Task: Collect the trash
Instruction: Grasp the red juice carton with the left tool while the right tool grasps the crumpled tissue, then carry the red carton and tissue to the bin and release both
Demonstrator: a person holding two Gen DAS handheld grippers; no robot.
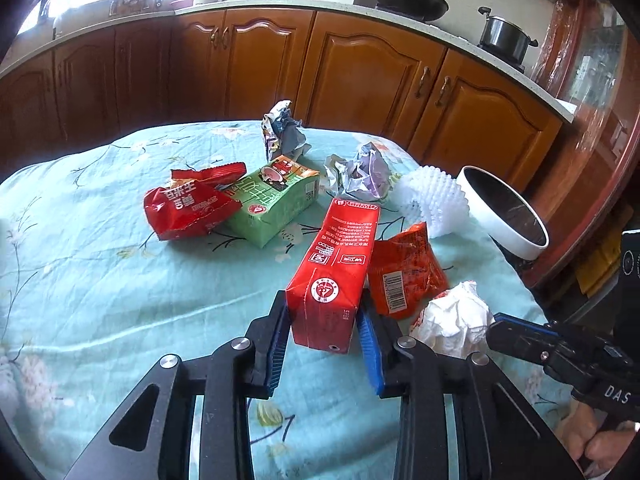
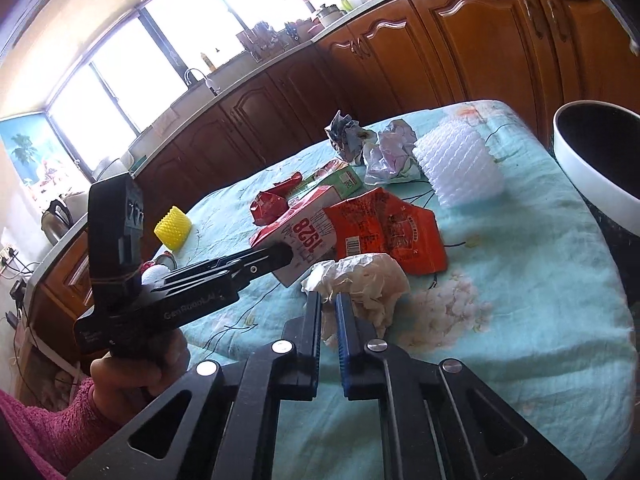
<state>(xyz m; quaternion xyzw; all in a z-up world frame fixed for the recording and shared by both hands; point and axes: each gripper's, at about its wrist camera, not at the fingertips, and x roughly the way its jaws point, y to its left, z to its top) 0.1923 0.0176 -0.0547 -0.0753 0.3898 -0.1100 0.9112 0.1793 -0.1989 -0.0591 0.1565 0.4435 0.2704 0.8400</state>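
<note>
While your left gripper (image 1: 322, 334) jaws clamp the stiff red rectangular carton's (image 1: 334, 268) near end, your right gripper (image 2: 329, 314) jaws pinch the soft crumpled white tissue (image 2: 362, 280).

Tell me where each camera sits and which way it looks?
Left wrist: rides the left gripper, looking down its fingers at the red carton it clamps; the right gripper shows beside it.
Right wrist: rides the right gripper, shut on the white crumpled paper; the left gripper and hand show.
Shared: carton, paper, white bin.
</note>
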